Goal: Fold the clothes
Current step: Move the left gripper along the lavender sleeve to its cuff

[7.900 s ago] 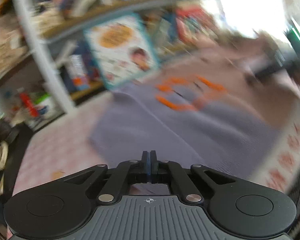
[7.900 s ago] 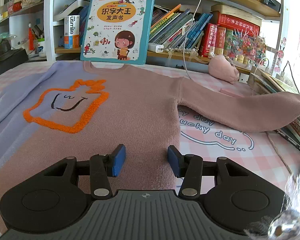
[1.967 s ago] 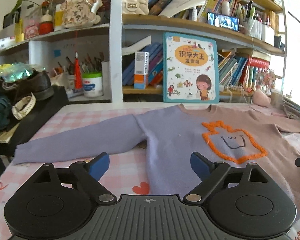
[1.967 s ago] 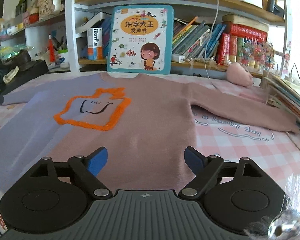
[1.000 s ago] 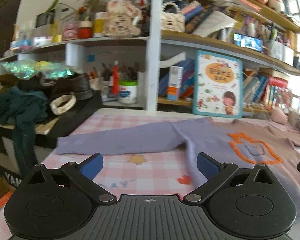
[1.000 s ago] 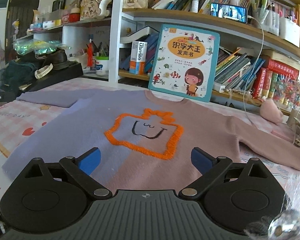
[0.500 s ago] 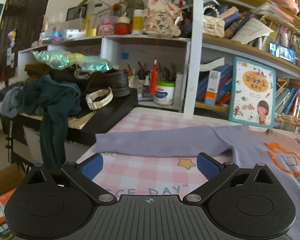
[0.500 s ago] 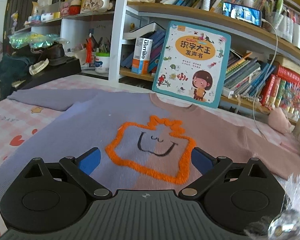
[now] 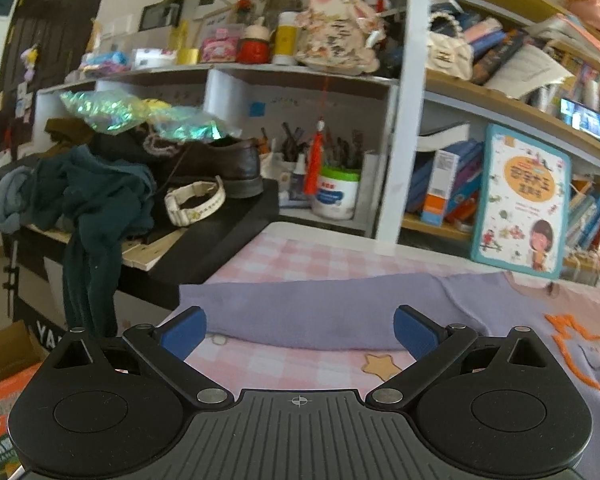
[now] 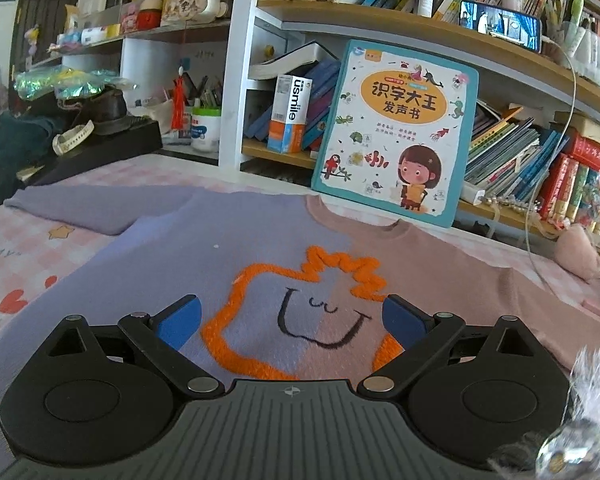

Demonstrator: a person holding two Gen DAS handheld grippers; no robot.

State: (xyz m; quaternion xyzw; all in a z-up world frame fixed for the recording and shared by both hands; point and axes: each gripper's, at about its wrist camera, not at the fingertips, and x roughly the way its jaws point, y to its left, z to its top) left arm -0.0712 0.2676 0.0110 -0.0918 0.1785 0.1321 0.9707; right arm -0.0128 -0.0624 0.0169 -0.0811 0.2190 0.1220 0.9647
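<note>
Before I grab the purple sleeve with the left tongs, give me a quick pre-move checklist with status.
1. Left tongs open: ok, pads wide apart, empty.
2. Right tongs open: ok, empty, over the orange face patch.
3. Sweater laid flat, front up: ok.
4. Purple sleeve stretched out, nothing on it: ok, it lies ahead between the left pads.
5. Pink sleeve flat: cannot tell, only partly in view.
6. Picture book off the sweater: cannot tell, it stands right behind the collar.
</note>
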